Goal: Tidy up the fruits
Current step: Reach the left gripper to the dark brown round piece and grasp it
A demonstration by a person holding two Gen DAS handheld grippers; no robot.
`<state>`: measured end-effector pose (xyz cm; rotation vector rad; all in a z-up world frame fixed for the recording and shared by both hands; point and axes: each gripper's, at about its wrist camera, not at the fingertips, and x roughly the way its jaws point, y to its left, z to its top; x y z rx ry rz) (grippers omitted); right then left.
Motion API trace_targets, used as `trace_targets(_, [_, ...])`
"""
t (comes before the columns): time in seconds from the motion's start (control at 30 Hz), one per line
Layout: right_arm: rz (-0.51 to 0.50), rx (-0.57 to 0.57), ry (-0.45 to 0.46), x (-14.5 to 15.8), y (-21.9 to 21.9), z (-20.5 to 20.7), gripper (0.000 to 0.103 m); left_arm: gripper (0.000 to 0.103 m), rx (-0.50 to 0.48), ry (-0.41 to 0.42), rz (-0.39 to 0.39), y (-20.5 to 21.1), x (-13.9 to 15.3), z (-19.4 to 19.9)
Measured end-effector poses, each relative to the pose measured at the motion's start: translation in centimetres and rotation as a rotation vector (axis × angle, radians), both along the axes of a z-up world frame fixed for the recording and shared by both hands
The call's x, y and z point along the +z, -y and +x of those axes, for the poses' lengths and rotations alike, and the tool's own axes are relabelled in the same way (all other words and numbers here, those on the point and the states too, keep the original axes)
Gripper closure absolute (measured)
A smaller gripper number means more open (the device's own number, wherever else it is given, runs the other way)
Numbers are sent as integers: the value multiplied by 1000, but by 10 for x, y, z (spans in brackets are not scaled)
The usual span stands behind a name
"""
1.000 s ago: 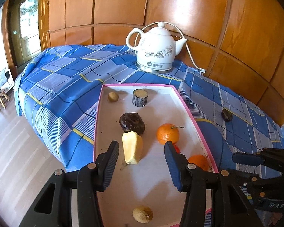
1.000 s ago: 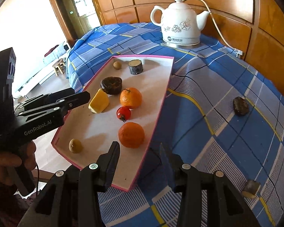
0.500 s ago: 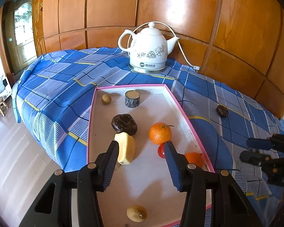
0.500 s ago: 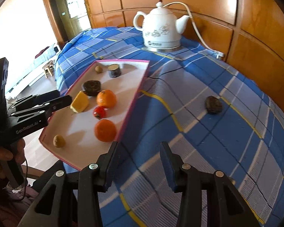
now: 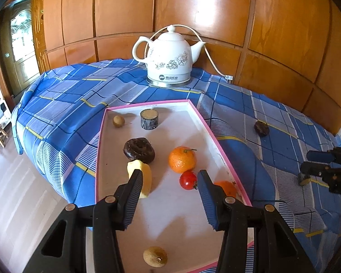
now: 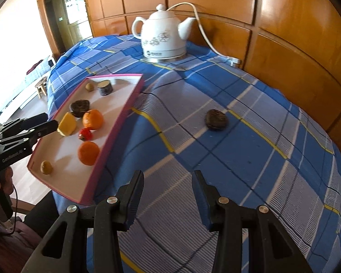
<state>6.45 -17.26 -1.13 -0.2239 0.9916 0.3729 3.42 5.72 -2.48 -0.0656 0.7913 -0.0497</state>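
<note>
Pink-rimmed and shallow, the tray [image 5: 218,146] filled the left wrist view, lying on the blue checked cloth [image 5: 63,104]. In it lay two oranges [image 5: 182,159], a small red tomato [image 5: 188,180], a yellow apple wedge [image 5: 145,177], a dark wrinkled fruit [image 5: 139,149], two small brown fruits [image 5: 118,121] and a short dark cylinder [image 5: 149,119]. The left gripper [image 5: 168,195] hung over the tray with its fingers spread and nothing between them; the wedge sat just beside the left finger. Another dark fruit [image 5: 261,128] lay out on the cloth, and near the right gripper [image 5: 318,161] at the frame edge sat a small stub-like piece [image 5: 304,179].

From the right wrist, the right gripper [image 6: 168,195] was parted and empty above bare cloth, near the tray's corner. The loose dark fruit [image 6: 216,120] lay well apart from it, towards the wooden wall [image 6: 284,45]; the white kettle [image 6: 162,38] stood beyond.

That fruit looked light, dry and wrinkled, so probably not slippery but easily crushed. A gentle pinch across its wider middle seemed best, since the soft cloth would give under it.
</note>
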Motion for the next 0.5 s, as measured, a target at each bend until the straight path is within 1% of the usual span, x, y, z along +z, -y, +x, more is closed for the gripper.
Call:
trace_targets(0.23, [-35,-50,12,2,27,5,58,52,-41,1,12,13,2,1])
trace_targets(0.5, [-75,-187,15,-1,86,22,58,52,-85,-5,28,27,4,4])
